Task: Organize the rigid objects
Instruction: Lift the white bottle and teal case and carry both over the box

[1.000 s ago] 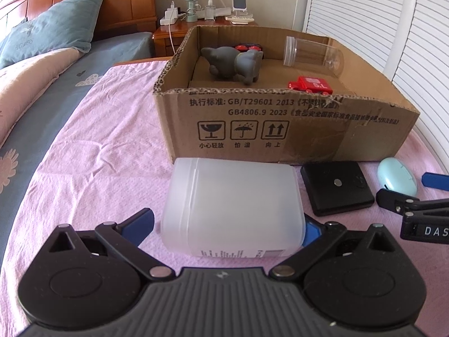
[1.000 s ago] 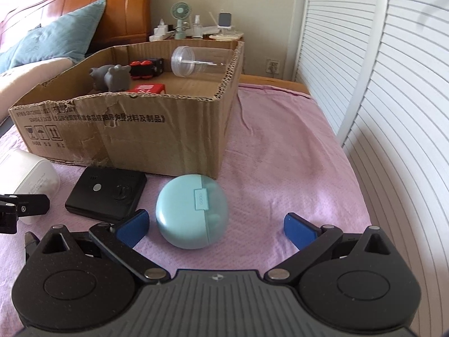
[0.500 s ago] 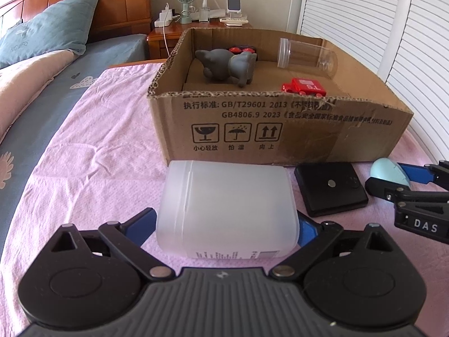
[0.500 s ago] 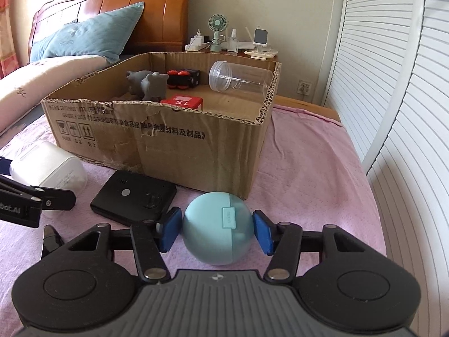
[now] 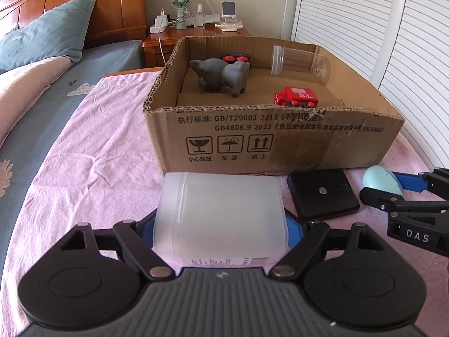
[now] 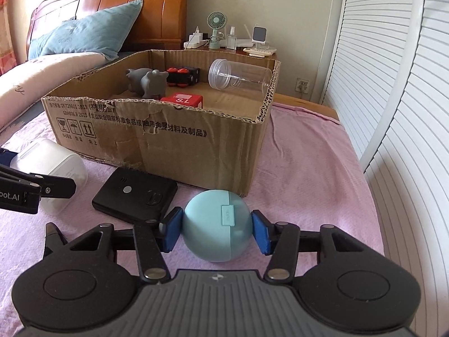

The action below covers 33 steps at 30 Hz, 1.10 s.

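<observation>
Setting: a cardboard box [image 5: 269, 137] stands open on a pink blanket [image 5: 92, 151] spread over a bed, with three things lying in front of its near wall.
Already in the box: a grey toy animal [image 5: 221, 77], a red toy car [image 5: 296, 97], a clear plastic jar [image 5: 300, 61] on its side and a dark toy with red wheels [image 6: 183, 75].
White tub: the frosted white tub [image 5: 221, 216] lies on its side on the blanket, just in front of the box wall.
Left gripper: the left gripper [image 5: 221, 227] has the tub between its blue pads and its jaws are closing; the pads look to be touching the tub's two ends.
Blue case: the round pale blue case [image 6: 216, 229] rests on the blanket near the box's right front corner, just beside the flat black case [image 6: 136, 193].
Right gripper: the right gripper [image 6: 216, 231] is clamped on the blue case, one pad pressed to each side.
How the tub will handle: it looks like thin, stiff plastic, probably light, and smooth enough to slide; a hold across its flat ends should sit better than one on the curved body.
How the blue case will handle: hard, glossy and rounded, so it may squirt out unless held at its widest part, as now; the seam suggests a lid that could pop under a hard squeeze.
Black case: untouched, between the tub and the blue case; flat and low, so likely awkward to pinch by the edges.
</observation>
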Each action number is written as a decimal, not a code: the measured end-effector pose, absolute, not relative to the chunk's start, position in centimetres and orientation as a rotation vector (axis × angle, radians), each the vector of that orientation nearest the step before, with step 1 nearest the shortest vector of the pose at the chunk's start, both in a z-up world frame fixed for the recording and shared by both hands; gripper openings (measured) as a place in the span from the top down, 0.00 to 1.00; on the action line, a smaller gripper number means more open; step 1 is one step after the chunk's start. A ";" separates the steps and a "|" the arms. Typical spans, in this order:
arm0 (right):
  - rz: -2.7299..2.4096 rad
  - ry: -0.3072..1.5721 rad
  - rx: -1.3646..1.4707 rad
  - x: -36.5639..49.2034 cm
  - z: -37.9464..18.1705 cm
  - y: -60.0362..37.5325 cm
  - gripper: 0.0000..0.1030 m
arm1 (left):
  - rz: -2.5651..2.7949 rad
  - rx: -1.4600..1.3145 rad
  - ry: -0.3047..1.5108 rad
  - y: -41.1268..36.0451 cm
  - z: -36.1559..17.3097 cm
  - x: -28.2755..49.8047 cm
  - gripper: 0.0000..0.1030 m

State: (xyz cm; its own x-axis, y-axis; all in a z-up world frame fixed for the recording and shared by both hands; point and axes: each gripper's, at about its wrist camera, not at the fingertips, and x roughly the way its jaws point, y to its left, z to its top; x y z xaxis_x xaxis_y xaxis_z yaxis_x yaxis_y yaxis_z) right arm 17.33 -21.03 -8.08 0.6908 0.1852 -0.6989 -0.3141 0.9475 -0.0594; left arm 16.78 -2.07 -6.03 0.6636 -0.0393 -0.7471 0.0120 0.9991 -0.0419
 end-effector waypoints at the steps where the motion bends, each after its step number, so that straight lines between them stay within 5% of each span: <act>1: 0.283 0.763 -0.177 17.3 -8.0 -21.1 0.44 | -0.032 -0.032 0.845 -2.1 -6.0 16.8 0.20; 33: 0.294 0.814 -0.214 15.1 -7.1 -21.5 0.44 | -0.151 0.143 0.932 -1.8 -5.5 15.9 0.19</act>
